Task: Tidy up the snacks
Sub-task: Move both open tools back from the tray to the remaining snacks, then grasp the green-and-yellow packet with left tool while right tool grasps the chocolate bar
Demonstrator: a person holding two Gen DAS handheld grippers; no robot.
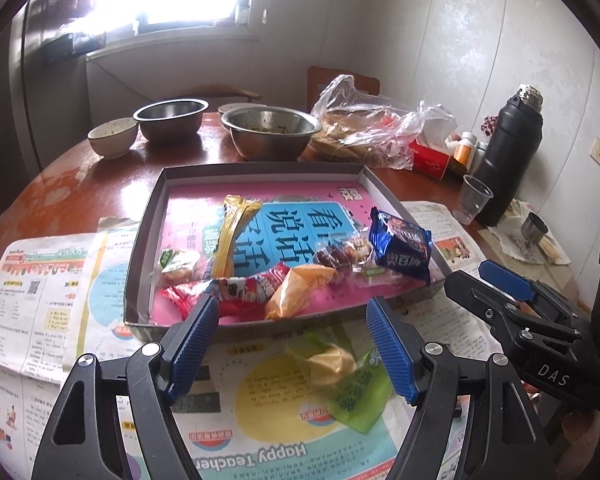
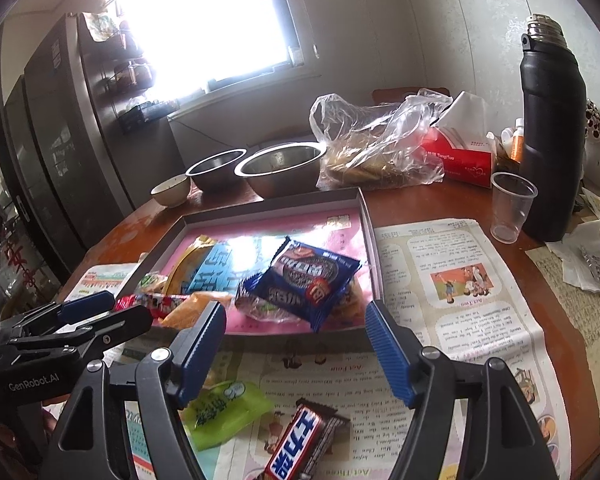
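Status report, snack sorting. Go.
Left gripper and right gripper open, empty. Green packet and dark chocolate bar outside grey box tray. Nothing blocking.

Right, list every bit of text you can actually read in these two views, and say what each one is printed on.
"DAS": right gripper body.
"GenRobot.AI": left gripper body.
"Happy Teache…", upside down: newspaper.
"Act Two", upside down: newspaper, right wrist view.
Large Chinese characters on the tray's pink liner, the blue cookie pack and the chocolate bar: not legible with confidence.
Newspaper body text: too small.
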